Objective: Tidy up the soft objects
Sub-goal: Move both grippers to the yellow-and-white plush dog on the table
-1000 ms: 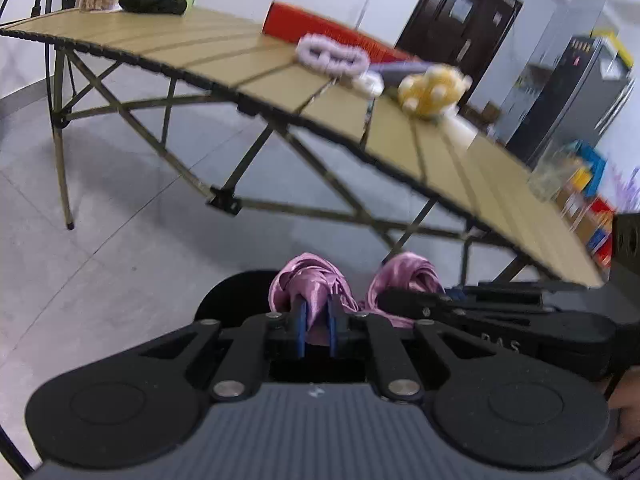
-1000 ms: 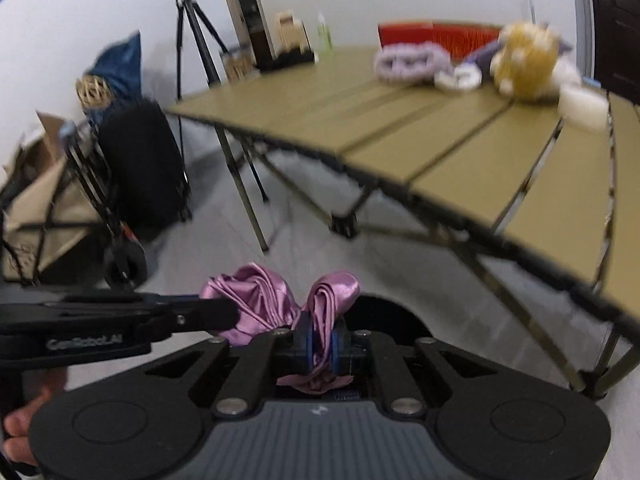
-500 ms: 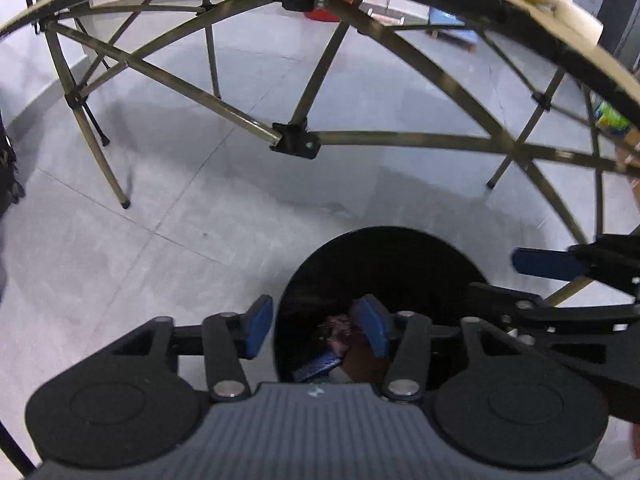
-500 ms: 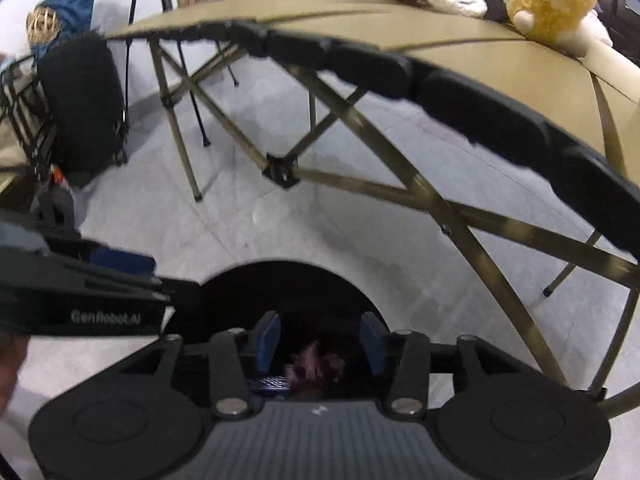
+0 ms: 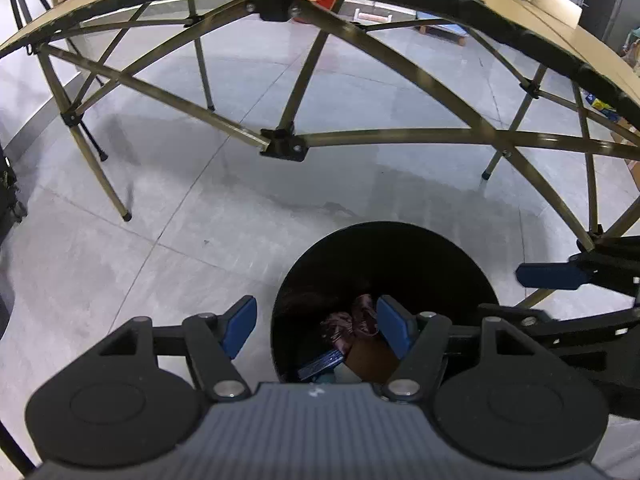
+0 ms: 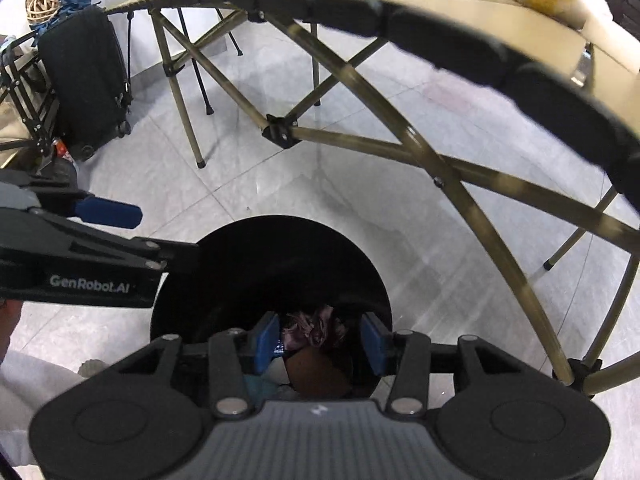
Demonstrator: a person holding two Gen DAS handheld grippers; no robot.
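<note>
Dropped, pink cloth (image 5: pixel 352 326) lies in black bin (image 5: pixel 460 264) on grey floor (image 5: pixel 180 216)

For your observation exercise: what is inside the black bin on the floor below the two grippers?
In the black bin lies a crumpled purple satin cloth on top of a brown item and something blue. The bin's dark depths and the gripper bodies hide whatever lies deeper.
</note>
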